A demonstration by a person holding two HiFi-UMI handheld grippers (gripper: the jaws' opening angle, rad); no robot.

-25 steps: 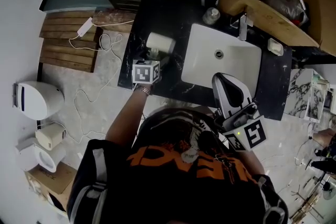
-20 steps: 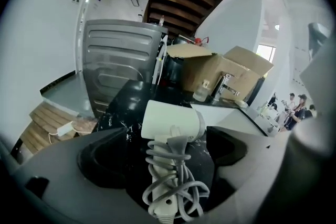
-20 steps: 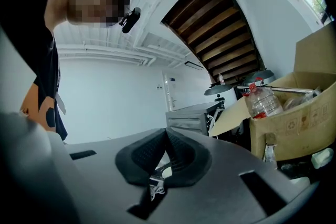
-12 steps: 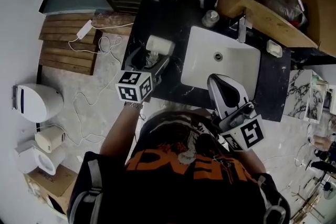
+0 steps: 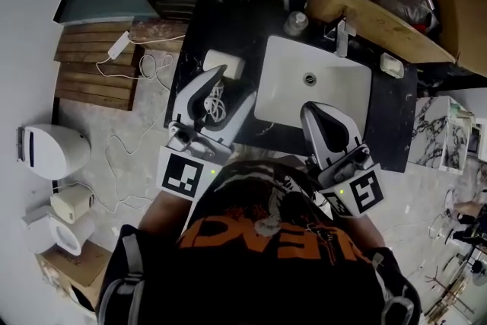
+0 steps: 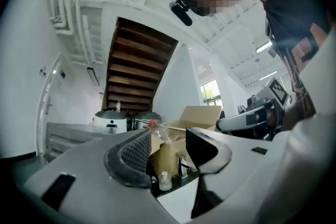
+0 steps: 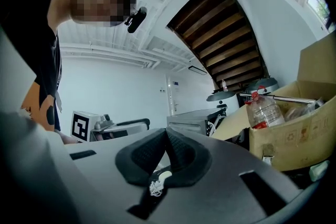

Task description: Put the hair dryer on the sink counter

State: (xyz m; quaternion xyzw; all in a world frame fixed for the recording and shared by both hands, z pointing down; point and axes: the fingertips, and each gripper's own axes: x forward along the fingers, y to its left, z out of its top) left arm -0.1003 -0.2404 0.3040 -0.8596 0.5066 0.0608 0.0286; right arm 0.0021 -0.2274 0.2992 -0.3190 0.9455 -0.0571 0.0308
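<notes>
The hair dryer [image 5: 221,62] lies on the black counter [image 5: 199,20], left of the sink [image 5: 335,87]. Just near it, the left gripper [image 5: 233,84] is closing its empty jaws. The right gripper [image 5: 318,116] is closed, holding nothing.

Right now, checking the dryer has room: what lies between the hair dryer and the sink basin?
Nothing. In the head view, only a bare strip of black counter separates the hair dryer from the white sink basin.

Black shirt [image 5: 259,262] with orange lettering, seemingly grey-trimmed; white left gripper [image 5: 236,84] and right gripper [image 5: 319,112] bearing marker cubes [image 5: 183,173].
</notes>
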